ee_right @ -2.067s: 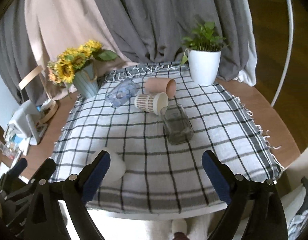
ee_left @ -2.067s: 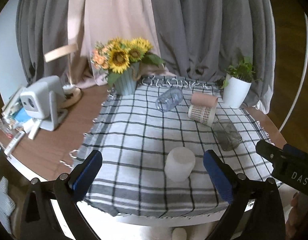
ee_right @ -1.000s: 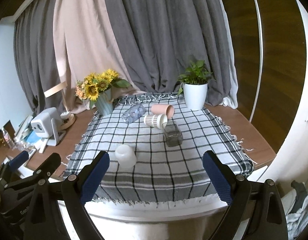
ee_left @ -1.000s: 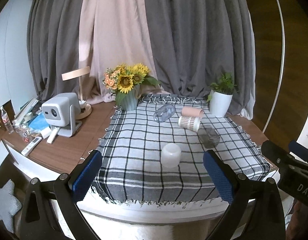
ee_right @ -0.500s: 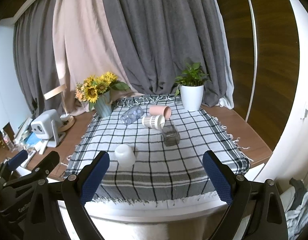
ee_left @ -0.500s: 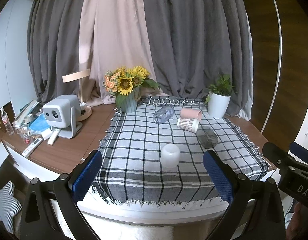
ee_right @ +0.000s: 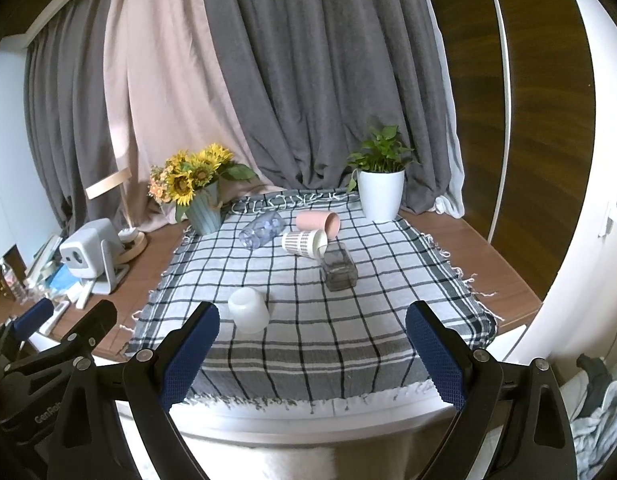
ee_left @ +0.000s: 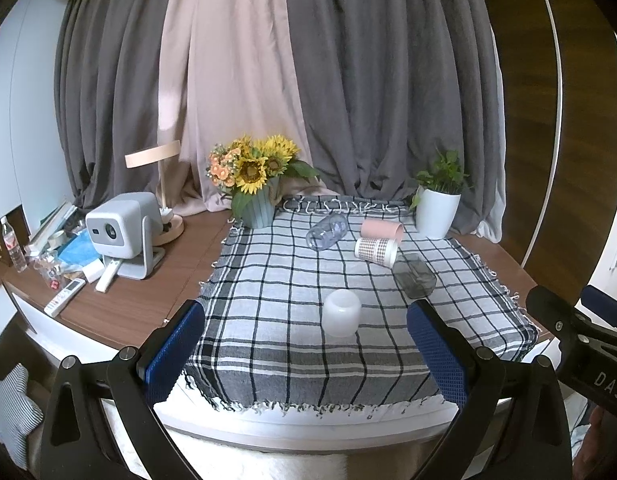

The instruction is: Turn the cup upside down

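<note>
A white frosted cup (ee_left: 342, 313) stands upside down on the checked cloth (ee_left: 268, 280) near the table's front; it also shows in the right wrist view (ee_right: 248, 310). Behind it several cups lie on their sides: a clear one (ee_left: 326, 230), a pink one (ee_left: 382, 229), a patterned paper one (ee_left: 375, 249) and a dark glass one (ee_left: 414, 274). My left gripper (ee_left: 306, 356) is open and empty, back from the table edge. My right gripper (ee_right: 310, 360) is open and empty too, also off the table.
A sunflower vase (ee_left: 258, 200) and a white plant pot (ee_left: 435, 212) stand at the back of the cloth. A projector (ee_left: 120, 232), a lamp (ee_left: 156, 184) and small clutter sit on the wooden table at the left. Curtains hang behind.
Both grippers have pulled back and up from the table, so the whole table now shows. The white cup stays upside down where it was. Both grippers remain open.
</note>
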A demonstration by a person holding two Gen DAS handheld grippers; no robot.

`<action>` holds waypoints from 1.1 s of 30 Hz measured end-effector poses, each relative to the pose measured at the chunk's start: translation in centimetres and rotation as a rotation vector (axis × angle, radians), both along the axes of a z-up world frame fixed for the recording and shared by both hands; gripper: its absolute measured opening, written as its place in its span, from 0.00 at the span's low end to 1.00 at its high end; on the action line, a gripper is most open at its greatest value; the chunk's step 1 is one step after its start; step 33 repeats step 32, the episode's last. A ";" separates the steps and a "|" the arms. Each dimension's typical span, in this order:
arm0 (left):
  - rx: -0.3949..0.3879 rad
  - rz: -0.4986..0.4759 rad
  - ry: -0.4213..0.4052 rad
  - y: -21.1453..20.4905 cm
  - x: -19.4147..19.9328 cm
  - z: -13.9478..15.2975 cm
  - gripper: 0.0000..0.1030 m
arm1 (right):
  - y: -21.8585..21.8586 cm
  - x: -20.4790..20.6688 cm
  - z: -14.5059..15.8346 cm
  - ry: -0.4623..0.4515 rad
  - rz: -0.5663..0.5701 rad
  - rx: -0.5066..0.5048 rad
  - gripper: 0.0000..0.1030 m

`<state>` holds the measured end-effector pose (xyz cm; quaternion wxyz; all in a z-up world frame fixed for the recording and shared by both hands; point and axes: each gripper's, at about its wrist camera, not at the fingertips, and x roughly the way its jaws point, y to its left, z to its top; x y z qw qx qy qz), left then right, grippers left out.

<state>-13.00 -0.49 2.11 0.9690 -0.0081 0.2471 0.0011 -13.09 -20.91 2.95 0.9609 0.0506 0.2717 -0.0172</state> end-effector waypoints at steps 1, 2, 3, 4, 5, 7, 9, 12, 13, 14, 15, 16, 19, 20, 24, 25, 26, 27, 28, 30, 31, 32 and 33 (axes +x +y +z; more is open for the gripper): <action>-0.001 -0.002 -0.001 -0.1 -0.1 0.0 1.00 | 0.0 0.0 0.0 0.001 0.001 0.001 0.92; 0.000 -0.003 -0.001 -0.1 -0.1 0.0 1.00 | 0.0 0.0 0.0 0.001 0.002 0.002 0.92; 0.002 -0.002 -0.002 -0.1 -0.1 0.0 1.00 | 0.0 0.0 0.0 0.001 0.001 0.003 0.92; 0.000 -0.002 -0.001 -0.1 -0.1 0.0 1.00 | 0.0 -0.1 0.0 0.002 -0.001 0.003 0.92; 0.000 -0.003 -0.001 -0.1 -0.1 0.0 1.00 | 0.0 -0.1 0.0 0.001 0.001 0.002 0.92; 0.002 -0.003 -0.001 -0.2 -0.1 0.0 1.00 | 0.0 -0.1 0.0 0.000 0.000 0.002 0.92; 0.001 -0.003 -0.002 -0.2 -0.1 0.1 1.00 | 0.0 0.0 0.0 -0.001 0.000 0.000 0.92; -0.002 -0.002 0.000 -0.2 -0.1 0.0 1.00 | 0.0 0.0 0.0 -0.001 -0.001 0.001 0.92; -0.001 -0.002 -0.001 -0.2 -0.1 0.0 1.00 | 0.0 0.0 0.0 0.001 -0.002 0.000 0.92; 0.000 -0.002 -0.001 -0.2 -0.1 0.0 1.00 | 0.0 0.0 0.0 0.001 0.000 0.002 0.92; 0.000 0.000 -0.003 -0.2 -0.2 0.0 1.00 | 0.0 0.0 0.0 0.000 0.000 0.002 0.92; 0.000 0.001 -0.003 -0.2 -0.1 0.0 1.00 | 0.0 0.0 0.0 0.001 -0.001 0.000 0.92; 0.000 -0.001 -0.002 -0.1 -0.1 0.0 1.00 | 0.0 0.0 0.0 -0.001 -0.001 -0.001 0.92; -0.001 -0.001 -0.002 -0.1 -0.1 0.0 1.00 | -0.1 0.0 0.0 -0.001 -0.002 -0.001 0.92; 0.000 -0.002 -0.001 -0.1 -0.1 0.0 1.00 | 0.0 0.0 -0.1 0.001 -0.002 -0.002 0.92; -0.001 -0.002 -0.001 0.0 -0.1 0.0 1.00 | 0.0 0.0 -0.1 0.001 -0.001 -0.001 0.92; -0.001 -0.002 -0.002 0.0 -0.1 0.0 1.00 | 0.1 0.0 -0.1 0.000 -0.002 -0.001 0.92; 0.000 -0.002 -0.002 -0.1 -0.1 0.0 1.00 | 0.1 0.0 -0.1 0.000 -0.003 -0.001 0.92; 0.000 -0.002 -0.002 0.0 -0.1 0.0 1.00 | 0.1 0.0 -0.1 -0.001 -0.003 -0.001 0.92; 0.000 -0.005 -0.003 -0.1 -0.1 0.0 1.00 | 0.1 0.0 -0.1 0.000 -0.004 -0.001 0.92; 0.001 -0.004 -0.003 0.0 0.0 0.1 1.00 | 0.0 0.0 -0.1 0.001 -0.005 0.000 0.92; 0.002 -0.005 -0.004 -0.1 0.0 0.1 1.00 | -0.1 0.1 -0.1 0.001 -0.005 0.000 0.92; 0.002 -0.005 -0.004 -0.1 0.0 0.1 1.00 | -0.1 0.1 -0.1 0.001 -0.005 0.000 0.92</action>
